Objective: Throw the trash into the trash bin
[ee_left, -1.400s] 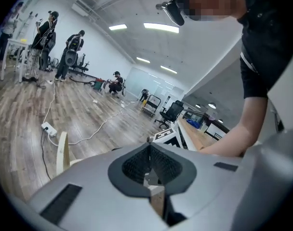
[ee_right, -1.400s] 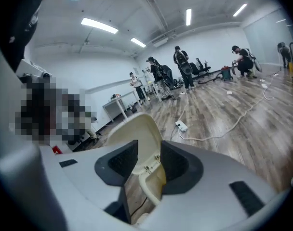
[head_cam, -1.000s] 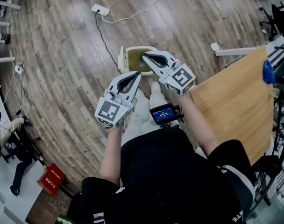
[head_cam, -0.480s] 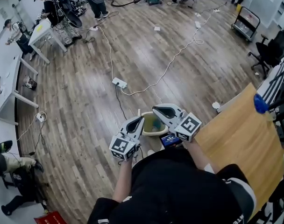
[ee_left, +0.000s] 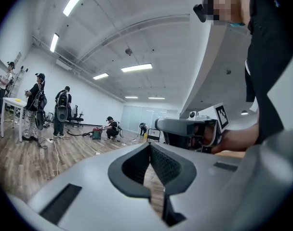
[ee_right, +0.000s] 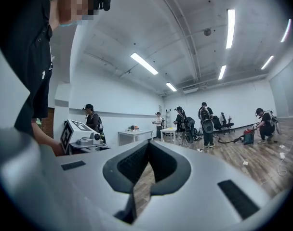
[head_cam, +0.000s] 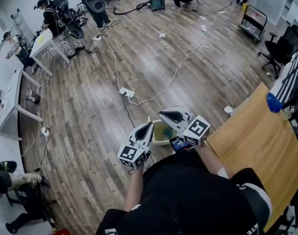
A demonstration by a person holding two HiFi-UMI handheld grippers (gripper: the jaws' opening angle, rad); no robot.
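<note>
The trash bin (head_cam: 162,132), cream with an olive inside, stands on the wood floor just in front of the person; what lies in it is mostly hidden by the grippers. My left gripper (head_cam: 150,124) hangs over its left rim and my right gripper (head_cam: 161,114) over its far rim, both pointing level. In the left gripper view the left gripper (ee_left: 149,145) has its jaws closed tip to tip with nothing between them, and the right gripper's body (ee_left: 187,129) shows beside it. In the right gripper view the right gripper (ee_right: 148,144) is likewise shut and empty. No trash is visible.
A wooden table (head_cam: 252,146) runs along the right, with a blue object (head_cam: 272,103) at its far end. A power strip (head_cam: 126,92) and a long white cable lie on the floor beyond the bin. White desks (head_cam: 12,102), an office chair (head_cam: 281,48) and several people stand farther off.
Both grippers rose from pointing down at the bin to pointing level. The head view lifted, so the bin looks smaller and the far room shows.
</note>
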